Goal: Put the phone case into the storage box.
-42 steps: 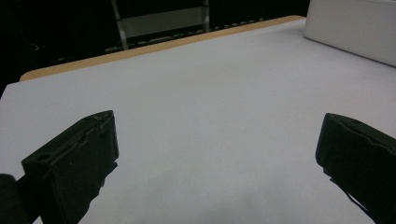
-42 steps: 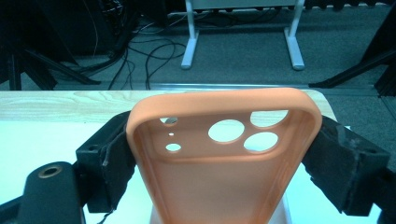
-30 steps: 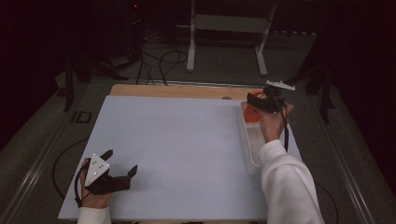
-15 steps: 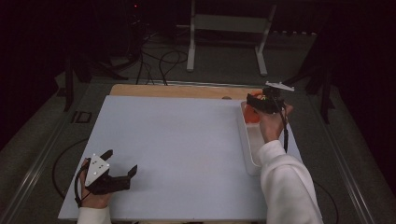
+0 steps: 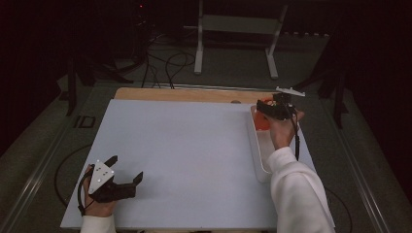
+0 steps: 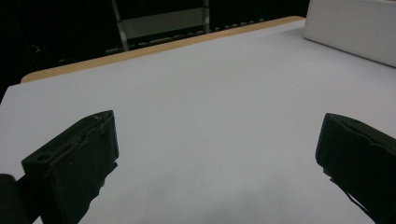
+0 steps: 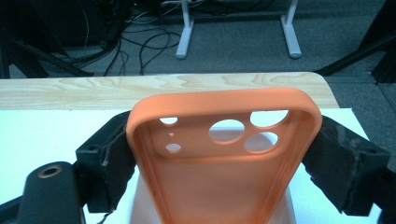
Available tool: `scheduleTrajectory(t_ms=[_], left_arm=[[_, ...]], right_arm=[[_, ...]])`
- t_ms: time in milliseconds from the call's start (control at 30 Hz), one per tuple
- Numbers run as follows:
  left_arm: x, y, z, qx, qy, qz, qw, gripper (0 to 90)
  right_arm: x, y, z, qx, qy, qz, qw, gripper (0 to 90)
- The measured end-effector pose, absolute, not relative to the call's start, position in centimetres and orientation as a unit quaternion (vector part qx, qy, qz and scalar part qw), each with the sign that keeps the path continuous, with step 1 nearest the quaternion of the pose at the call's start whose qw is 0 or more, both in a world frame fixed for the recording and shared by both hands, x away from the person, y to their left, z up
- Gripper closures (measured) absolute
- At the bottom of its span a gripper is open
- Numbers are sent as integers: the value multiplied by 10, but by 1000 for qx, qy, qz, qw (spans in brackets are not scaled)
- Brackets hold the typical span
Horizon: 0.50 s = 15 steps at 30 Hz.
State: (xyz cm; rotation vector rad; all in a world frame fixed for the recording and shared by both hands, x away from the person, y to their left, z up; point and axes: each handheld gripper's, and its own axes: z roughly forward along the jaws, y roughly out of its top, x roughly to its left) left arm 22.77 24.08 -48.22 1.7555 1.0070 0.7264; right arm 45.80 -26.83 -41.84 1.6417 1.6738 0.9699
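An orange phone case [image 7: 224, 154] with round camera holes is clamped by its long sides between the two black jaws of my right gripper [image 7: 224, 161]. In the high view my right gripper [image 5: 266, 112] holds the orange case [image 5: 263, 121] a little above the far end of a white tray [image 5: 256, 154] at the table's right side. My left gripper [image 5: 127, 171] rests near the front left corner of the white table top, jaws wide open. In the left gripper view its jaws [image 6: 219, 154] frame bare white surface, nothing between them.
A bare wooden strip [image 5: 184, 94] runs along the table's far edge. The white tray's corner [image 6: 350, 28] shows at the upper right of the left gripper view. Beyond the table are a metal stand [image 5: 235, 29] and floor cables [image 5: 167, 60].
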Motion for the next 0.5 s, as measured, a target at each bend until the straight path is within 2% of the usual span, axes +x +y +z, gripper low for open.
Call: scheduleTrajectory(t_ms=[500], left_arm=[[228, 241, -482, 719, 412, 297, 475, 1]], right_arm=[[460, -267, -421, 618, 634, 359, 295, 160]])
